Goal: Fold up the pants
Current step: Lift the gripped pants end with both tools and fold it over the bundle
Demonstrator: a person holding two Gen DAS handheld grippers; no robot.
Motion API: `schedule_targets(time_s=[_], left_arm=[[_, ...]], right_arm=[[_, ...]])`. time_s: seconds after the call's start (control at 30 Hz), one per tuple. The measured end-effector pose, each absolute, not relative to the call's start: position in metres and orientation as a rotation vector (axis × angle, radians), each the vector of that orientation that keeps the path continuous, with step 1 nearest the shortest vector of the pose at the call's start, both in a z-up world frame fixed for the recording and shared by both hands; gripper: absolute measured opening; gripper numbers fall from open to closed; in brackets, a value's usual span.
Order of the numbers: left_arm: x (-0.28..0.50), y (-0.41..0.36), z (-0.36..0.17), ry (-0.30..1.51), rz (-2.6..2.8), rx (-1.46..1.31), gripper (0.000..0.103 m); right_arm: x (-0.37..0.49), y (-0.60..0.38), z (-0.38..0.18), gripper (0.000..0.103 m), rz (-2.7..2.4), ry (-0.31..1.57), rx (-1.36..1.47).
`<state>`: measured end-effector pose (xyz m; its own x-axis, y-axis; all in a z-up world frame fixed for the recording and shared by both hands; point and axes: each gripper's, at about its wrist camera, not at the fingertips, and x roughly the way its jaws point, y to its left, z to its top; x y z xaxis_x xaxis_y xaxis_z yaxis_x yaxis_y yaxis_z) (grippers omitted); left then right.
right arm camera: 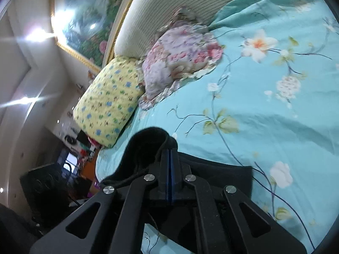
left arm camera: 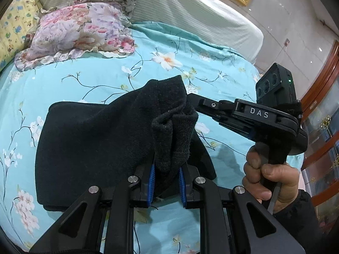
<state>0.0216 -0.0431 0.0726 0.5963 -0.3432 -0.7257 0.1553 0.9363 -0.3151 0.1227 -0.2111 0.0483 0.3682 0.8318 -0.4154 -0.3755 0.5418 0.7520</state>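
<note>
Turquoise floral bedsheet (left arm camera: 101,72), folded black knit pants (left arm camera: 89,146) lying on it.
L gripper (left arm camera: 166,182) pinches a raised bunch of pants; R gripper (right arm camera: 170,175) pressed together, pants edge draped just left of its tips.

Fuzzy matt black knit pants (left arm camera: 95,139)

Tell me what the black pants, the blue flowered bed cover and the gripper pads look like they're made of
Black pants: a soft knit, probably fleece or terry; the turned-out edge looks fuzzy and matte.
Bed cover: thin smooth woven cloth, likely printed cotton or a blend, with fine creases and little sheen.
Pads of the left gripper: blue and ridged, probably rubber or soft plastic, set on matte black fingers.
</note>
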Motion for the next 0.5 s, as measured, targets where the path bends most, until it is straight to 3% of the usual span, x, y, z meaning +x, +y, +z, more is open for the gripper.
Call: schedule_targets(time_s=[0.33, 0.4, 0.47, 0.5], left_arm=[[0.018, -0.049, 0.072, 0.884, -0.285, -0.201, 0.018], [0.017, -0.050, 0.072, 0.882, -0.285, -0.197, 0.018], [0.018, -0.053, 0.071, 0.887, -0.290, -0.188, 0.018], [0.017, -0.055, 0.070, 0.888, -0.290, -0.185, 0.018]], right_arm=[[0.116, -0.214, 0.045, 0.007, 0.817, 0.894, 0.616], [0.115, -0.219, 0.044, 0.022, 0.797, 0.897, 0.626], [0.113, -0.224, 0.043, 0.050, 0.774, 0.893, 0.635], [0.111, -0.227, 0.043, 0.052, 0.777, 0.877, 0.652]])
